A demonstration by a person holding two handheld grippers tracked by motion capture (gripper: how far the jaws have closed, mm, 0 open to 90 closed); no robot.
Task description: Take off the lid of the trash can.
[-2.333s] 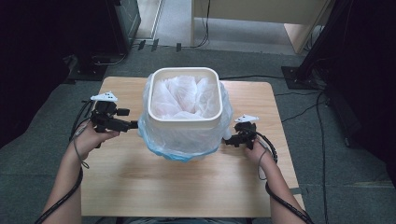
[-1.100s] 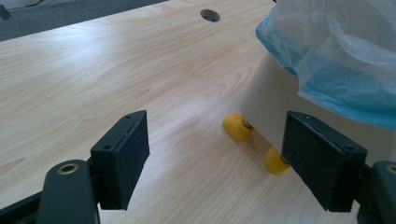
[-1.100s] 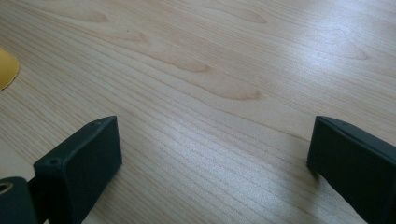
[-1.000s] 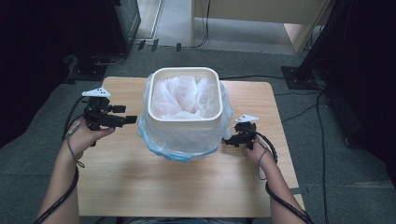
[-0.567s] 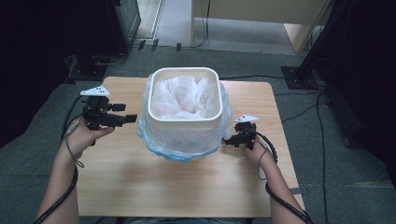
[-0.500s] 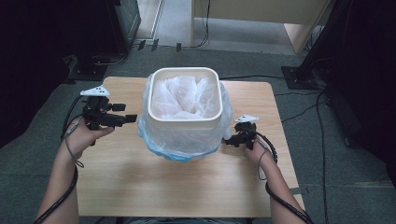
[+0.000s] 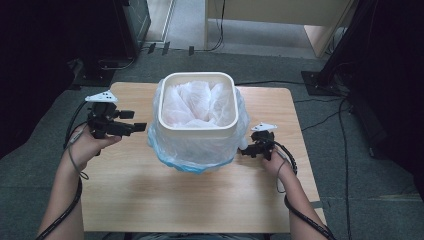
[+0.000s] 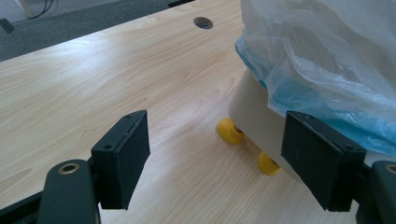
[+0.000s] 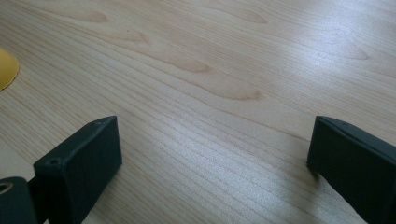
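A white bin lined with a thin plastic bag stands mid-table; the bag's blue-tinted hem hangs down its outer wall. The bin rests on small yellow wheels. My left gripper is held level just left of the bag, open, with nothing between its pads. My right gripper sits low at the bin's right side, open over bare wood, and a yellow wheel peeks in at the left edge of the right gripper view.
The wooden table has a round cable hole past the bin. Black stands and cables lie on the grey carpet around the table, with a wooden cabinet at the back.
Since the oldest frame my left gripper has drifted slightly left and up, away from the bag. Over the last second nothing has visibly moved.
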